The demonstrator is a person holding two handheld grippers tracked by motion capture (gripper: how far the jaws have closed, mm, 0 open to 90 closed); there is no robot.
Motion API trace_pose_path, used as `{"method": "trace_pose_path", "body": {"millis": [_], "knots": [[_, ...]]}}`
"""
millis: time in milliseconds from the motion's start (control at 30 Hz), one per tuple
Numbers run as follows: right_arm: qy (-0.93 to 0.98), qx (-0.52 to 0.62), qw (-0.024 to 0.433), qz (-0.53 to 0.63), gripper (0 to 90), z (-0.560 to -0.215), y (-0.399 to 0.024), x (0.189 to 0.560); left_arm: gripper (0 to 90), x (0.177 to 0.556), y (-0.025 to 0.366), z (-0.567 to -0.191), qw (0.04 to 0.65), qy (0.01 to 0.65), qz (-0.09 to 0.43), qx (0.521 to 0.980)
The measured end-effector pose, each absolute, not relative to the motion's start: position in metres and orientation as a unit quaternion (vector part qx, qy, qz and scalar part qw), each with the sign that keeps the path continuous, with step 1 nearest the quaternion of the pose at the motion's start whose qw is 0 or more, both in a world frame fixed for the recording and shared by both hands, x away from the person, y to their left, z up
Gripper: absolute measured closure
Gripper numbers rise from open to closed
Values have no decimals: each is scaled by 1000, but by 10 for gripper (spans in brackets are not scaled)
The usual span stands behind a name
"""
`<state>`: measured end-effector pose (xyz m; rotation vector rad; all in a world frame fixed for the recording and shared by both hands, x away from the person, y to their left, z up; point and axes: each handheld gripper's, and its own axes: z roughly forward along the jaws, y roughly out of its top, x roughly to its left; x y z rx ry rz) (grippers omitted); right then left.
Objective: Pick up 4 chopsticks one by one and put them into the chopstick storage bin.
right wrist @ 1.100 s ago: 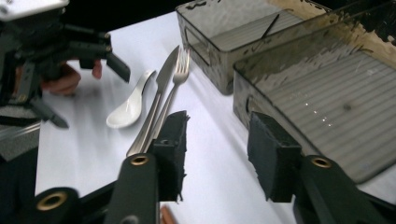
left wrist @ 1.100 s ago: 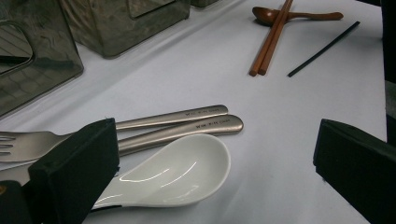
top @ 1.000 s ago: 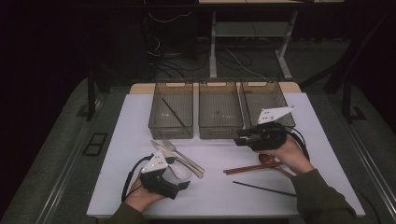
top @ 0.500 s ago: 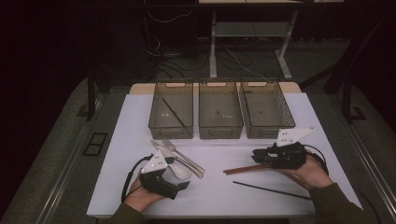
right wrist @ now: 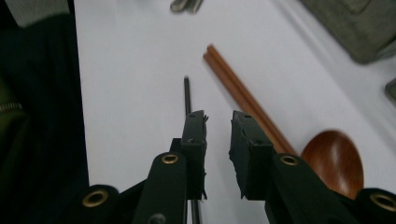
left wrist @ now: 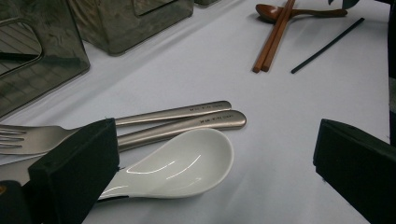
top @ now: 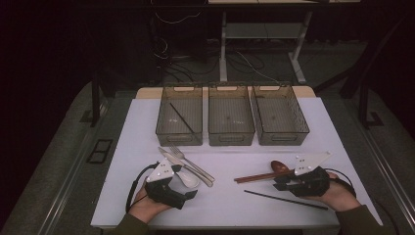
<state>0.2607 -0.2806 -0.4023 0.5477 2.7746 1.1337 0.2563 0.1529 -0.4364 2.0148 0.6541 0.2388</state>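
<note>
My left gripper [top: 190, 194] rests open at the front left of the white mat, its jaws wide apart [left wrist: 215, 140]. A white ceramic spoon [left wrist: 177, 163] lies just ahead of its left jaw, beside a metal fork [top: 188, 160] and a metal knife [left wrist: 187, 128]. My right gripper [top: 279, 184] sits low at the front right, jaws only a little apart with nothing between them [right wrist: 218, 119]. A black chopstick [right wrist: 187, 95] runs under its left jaw. A pair of brown chopsticks [right wrist: 243, 95] and a wooden spoon [right wrist: 334, 161] lie by its right jaw.
Three clear bins stand in a row at the back of the mat: left bin [top: 179, 138], middle bin [top: 231, 138], right bin [top: 284, 138]. Another black chopstick [top: 181, 117] lies inside the left bin. The mat's front edge [top: 220, 223] is close to both hands.
My right gripper has come back from near the right bin and dropped to the mat beside the wooden spoon and brown chopsticks. The left gripper has stayed put.
</note>
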Motion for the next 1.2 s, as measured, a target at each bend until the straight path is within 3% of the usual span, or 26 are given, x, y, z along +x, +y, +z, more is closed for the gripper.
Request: {"method": "trace_pose_path", "body": {"millis": [533, 1200], "knots": [[934, 171, 33, 312, 748, -430, -305, 247, 0, 257, 151, -438, 480, 266, 97, 830], [941, 147, 23, 305, 849, -438, -309, 249, 0, 256, 150, -438, 479, 266, 95, 831]]}}
